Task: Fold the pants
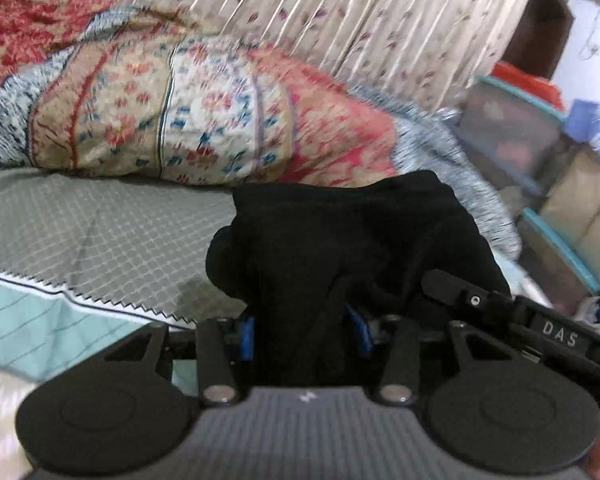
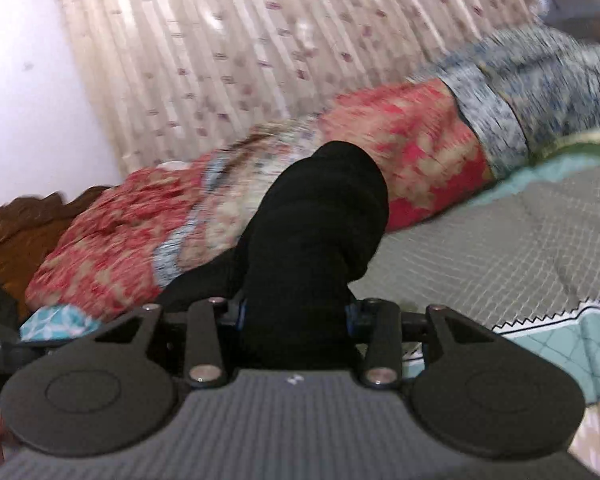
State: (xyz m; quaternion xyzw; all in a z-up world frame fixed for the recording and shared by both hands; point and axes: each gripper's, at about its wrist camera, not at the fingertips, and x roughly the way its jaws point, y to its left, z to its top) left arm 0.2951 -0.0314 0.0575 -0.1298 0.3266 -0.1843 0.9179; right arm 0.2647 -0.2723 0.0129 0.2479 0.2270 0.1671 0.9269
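Observation:
The black pants (image 1: 340, 236) are bunched up and held off the bed between both grippers. My left gripper (image 1: 304, 332) is shut on a thick bundle of the black cloth, which hides its fingertips. In the right wrist view the pants (image 2: 316, 220) rise as a dark roll in front of the camera. My right gripper (image 2: 294, 320) is shut on that roll, its fingertips buried in the cloth. The right gripper's black body (image 1: 540, 320) shows at the right in the left wrist view, close beside the left one.
A grey checked bedspread (image 1: 100, 232) with a teal border (image 1: 28, 320) lies below. A rolled red and floral quilt (image 1: 180, 112) lies along the back, in front of a flowered curtain (image 1: 340, 12). Storage boxes (image 1: 540, 152) stand at the right. A wooden headboard (image 2: 16, 232) is at the left.

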